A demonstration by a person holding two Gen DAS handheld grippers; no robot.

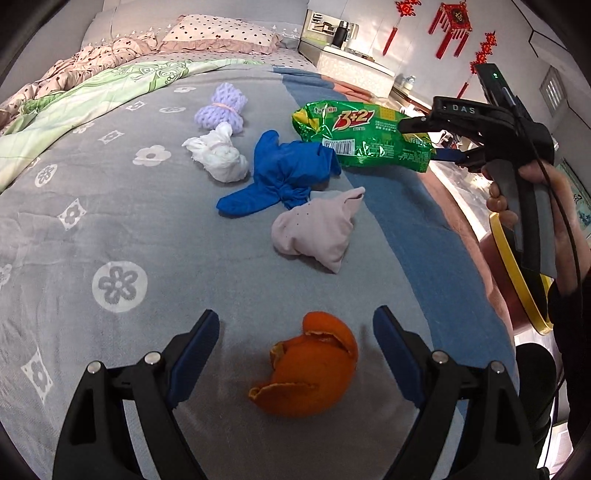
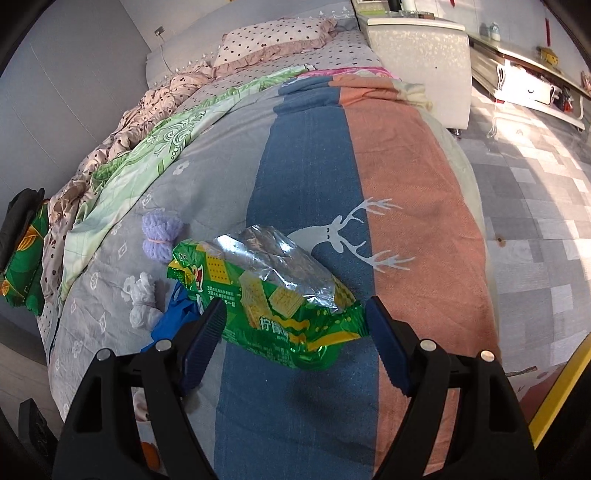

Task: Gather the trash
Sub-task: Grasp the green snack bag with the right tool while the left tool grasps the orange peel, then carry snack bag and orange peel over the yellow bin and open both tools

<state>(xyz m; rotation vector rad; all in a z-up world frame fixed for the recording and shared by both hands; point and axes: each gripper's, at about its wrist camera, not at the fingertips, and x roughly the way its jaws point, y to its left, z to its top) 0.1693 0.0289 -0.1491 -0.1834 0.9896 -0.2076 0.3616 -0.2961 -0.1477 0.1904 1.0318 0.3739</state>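
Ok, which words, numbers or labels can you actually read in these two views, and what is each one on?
"3+2": red digits on the crinkled green foil cracker wrapper, left wrist view.
"柠檬": yellow characters on the same wrapper, right wrist view.
"DAS": pale letters on the black right gripper body.
Barcode digits and small print on the wrapper: too small.
Gold character on the red knot wall ornament: too blurred.

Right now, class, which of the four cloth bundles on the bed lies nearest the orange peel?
The pale pink bundle; the blue, white and lilac bundles lie farther away.
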